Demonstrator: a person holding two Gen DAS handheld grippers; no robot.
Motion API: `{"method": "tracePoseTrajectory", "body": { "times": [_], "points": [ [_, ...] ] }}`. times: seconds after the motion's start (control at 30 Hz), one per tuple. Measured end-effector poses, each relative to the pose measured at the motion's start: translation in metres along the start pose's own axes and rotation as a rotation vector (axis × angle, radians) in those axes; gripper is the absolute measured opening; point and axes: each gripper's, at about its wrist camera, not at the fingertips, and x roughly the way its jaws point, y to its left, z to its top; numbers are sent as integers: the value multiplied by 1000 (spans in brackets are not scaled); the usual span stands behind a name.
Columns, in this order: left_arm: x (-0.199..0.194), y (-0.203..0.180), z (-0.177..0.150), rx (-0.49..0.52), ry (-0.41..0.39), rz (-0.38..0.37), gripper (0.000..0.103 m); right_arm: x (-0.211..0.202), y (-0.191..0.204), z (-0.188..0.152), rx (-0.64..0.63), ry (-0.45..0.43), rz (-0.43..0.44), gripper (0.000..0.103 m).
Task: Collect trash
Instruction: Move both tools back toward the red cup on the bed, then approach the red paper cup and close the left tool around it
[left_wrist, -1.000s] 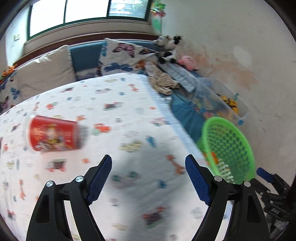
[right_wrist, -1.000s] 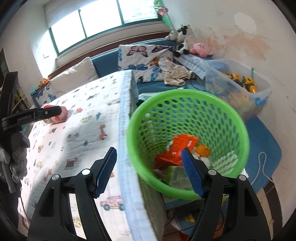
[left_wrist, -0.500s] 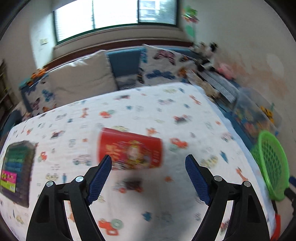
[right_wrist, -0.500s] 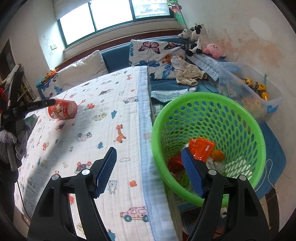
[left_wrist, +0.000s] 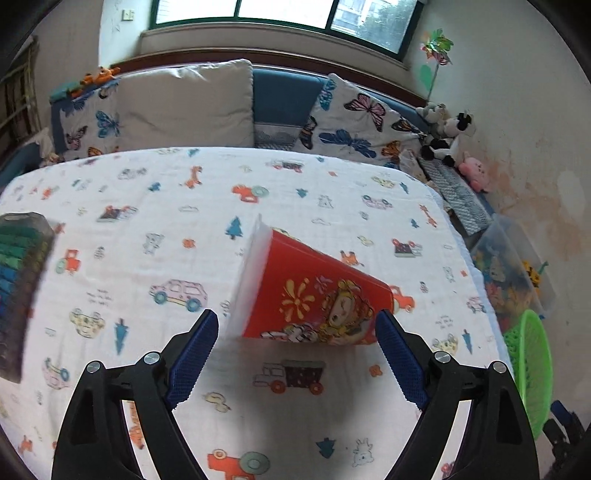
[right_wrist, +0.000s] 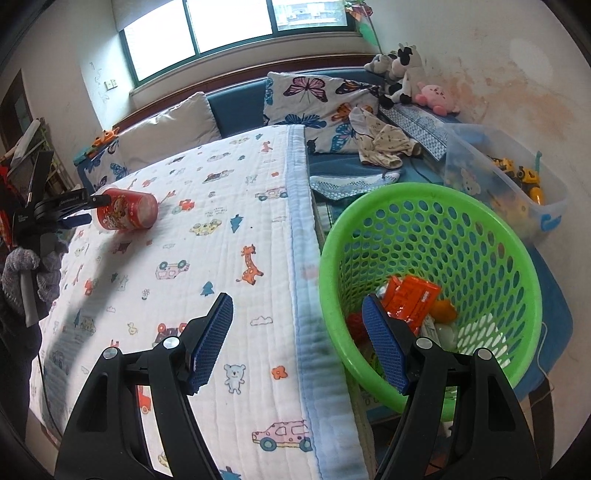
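Between my open left tongs (left_wrist: 297, 354) lies the cup (left_wrist: 308, 295) on the desk (left_wrist: 332, 192), unheld; closing off-centre could roll it away. My right tongs (right_wrist: 297, 343) gape empty beside the basket (right_wrist: 517, 258).

Home playroom, butterfly cushions (left_wrist: 354, 122), plush toys (right_wrist: 402, 74) (child's), toy bin (right_wrist: 509, 177)

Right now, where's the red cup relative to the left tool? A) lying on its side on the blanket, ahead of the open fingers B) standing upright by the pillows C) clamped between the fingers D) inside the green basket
A: the red cup lies on its side on the printed blanket, just ahead of the open left tool, whose fingers do not clamp it.
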Motion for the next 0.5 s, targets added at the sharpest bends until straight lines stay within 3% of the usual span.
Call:
{"method": "tracePoseTrajectory", "body": {
  "times": [0.27, 0.5],
  "points": [
    [-5, -11, -13, 47, 13, -63, 84, 1, 3, 0, -2, 3, 5, 73],
    [-25, -27, -44, 111, 42, -211, 84, 3, 3, -1, 10, 8, 12, 73]
  ]
}}
